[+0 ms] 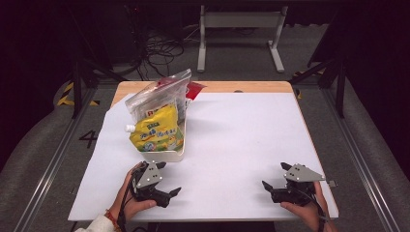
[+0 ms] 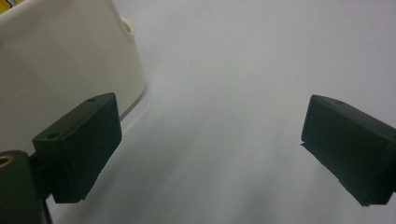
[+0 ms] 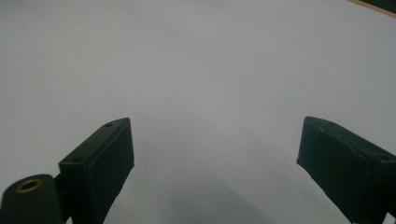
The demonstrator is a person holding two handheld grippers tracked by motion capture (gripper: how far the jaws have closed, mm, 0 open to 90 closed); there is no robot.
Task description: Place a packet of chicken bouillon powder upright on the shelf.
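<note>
A cream tray (image 1: 180,153) stands at the table's left middle, holding a yellow spouted pouch (image 1: 155,133) and a clear zip bag (image 1: 157,92) leaning upright behind it. My left gripper (image 1: 167,180) rests on the white sheet just in front of the tray, open with nothing between its jaws. In the left gripper view the gripper (image 2: 210,149) hovers over bare sheet, and the tray's wall (image 2: 70,60) is at the upper left, beside the left jaw. My right gripper (image 1: 275,178) sits near the front right, open and empty. The right gripper view has the gripper (image 3: 215,168) over plain white sheet.
A white sheet (image 1: 241,130) covers most of the wooden table (image 1: 251,87). A red packet (image 1: 195,90) lies behind the tray. Beyond the table are cables (image 1: 159,50) on the floor and a white frame (image 1: 239,21). Dark stands flank both sides.
</note>
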